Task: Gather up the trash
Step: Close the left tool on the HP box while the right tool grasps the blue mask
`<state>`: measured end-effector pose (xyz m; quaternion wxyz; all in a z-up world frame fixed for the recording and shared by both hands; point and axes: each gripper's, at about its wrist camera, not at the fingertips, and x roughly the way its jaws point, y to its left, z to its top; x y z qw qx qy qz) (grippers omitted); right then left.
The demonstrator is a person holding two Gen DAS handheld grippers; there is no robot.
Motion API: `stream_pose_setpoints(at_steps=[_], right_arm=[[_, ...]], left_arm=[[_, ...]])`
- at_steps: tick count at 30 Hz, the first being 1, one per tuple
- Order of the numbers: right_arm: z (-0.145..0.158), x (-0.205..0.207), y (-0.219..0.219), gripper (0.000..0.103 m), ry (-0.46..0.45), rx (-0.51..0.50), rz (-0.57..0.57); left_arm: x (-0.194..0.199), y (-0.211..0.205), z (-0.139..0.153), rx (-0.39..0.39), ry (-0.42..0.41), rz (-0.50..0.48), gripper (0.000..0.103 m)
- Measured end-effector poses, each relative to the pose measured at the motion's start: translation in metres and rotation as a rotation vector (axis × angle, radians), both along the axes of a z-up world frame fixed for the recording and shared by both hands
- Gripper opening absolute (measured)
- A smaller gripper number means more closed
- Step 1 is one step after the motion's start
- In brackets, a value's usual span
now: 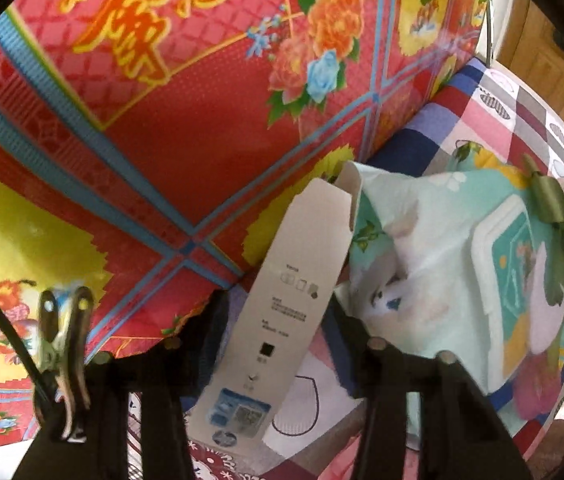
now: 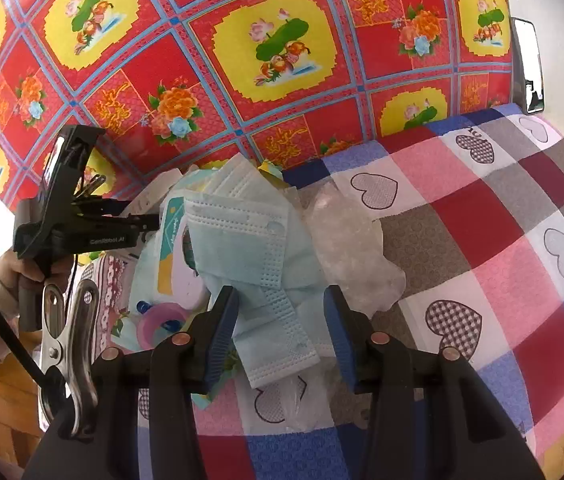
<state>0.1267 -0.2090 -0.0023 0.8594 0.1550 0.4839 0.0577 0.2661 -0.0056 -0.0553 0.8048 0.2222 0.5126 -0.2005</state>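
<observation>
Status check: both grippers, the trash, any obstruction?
Left gripper straddling white carton, grip unclear. Right gripper open over blue mask. Clear plastic alongside.

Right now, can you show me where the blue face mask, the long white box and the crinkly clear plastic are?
blue face mask (image 2: 242, 236), right wrist view, on its pleated middle.
long white box (image 1: 282, 312), left wrist view, on its printed side.
crinkly clear plastic (image 2: 346, 248), right wrist view, on its bunched middle.
</observation>
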Motion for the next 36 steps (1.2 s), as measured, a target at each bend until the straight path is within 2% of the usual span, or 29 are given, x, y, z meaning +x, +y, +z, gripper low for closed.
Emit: stream_pose_setpoints(at_steps=[2, 5, 8, 9, 11, 15, 24, 31, 36], right_arm=[[-0.001, 0.001, -0.001, 0.046, 0.004, 0.011, -0.004], [-0.001, 0.001, -0.001, 0.046, 0.001, 0.018, 0.003], [-0.003, 0.002, -0.002, 0.047, 0.0, 0.066, 0.017], [-0.003, 0.002, -0.002, 0.05, 0.0, 0.085, 0.019], [-0.003, 0.002, -0.001, 0.065, -0.012, 0.087, 0.025], [-0.003, 0.001, 0.006, 0.067, -0.032, 0.057, 0.057], [-0.013, 0.011, 0.017, 0.068, -0.013, -0.029, 0.091], [-0.015, 0.012, 0.013, 0.044, -0.024, 0.027, 0.102], [-0.011, 0.009, 0.014, 0.036, -0.051, 0.037, 0.121]], left_arm=[[-0.003, 0.0, 0.003, -0.023, -0.001, -0.012, 0.035], [-0.01, 0.003, 0.01, -0.052, -0.009, 0.0, 0.033], [-0.015, 0.014, 0.018, -0.081, -0.016, 0.039, 0.032], [-0.017, 0.018, 0.02, -0.085, -0.019, 0.058, 0.032], [-0.023, 0.03, 0.025, -0.1, -0.022, 0.117, 0.031], [-0.036, 0.053, 0.034, -0.104, -0.046, 0.238, 0.031], [-0.076, 0.106, 0.06, -0.21, -0.09, 0.457, 0.031], [-0.112, 0.117, 0.059, -0.275, -0.083, 0.543, 0.031], [-0.129, 0.113, 0.054, -0.246, -0.094, 0.558, 0.031]])
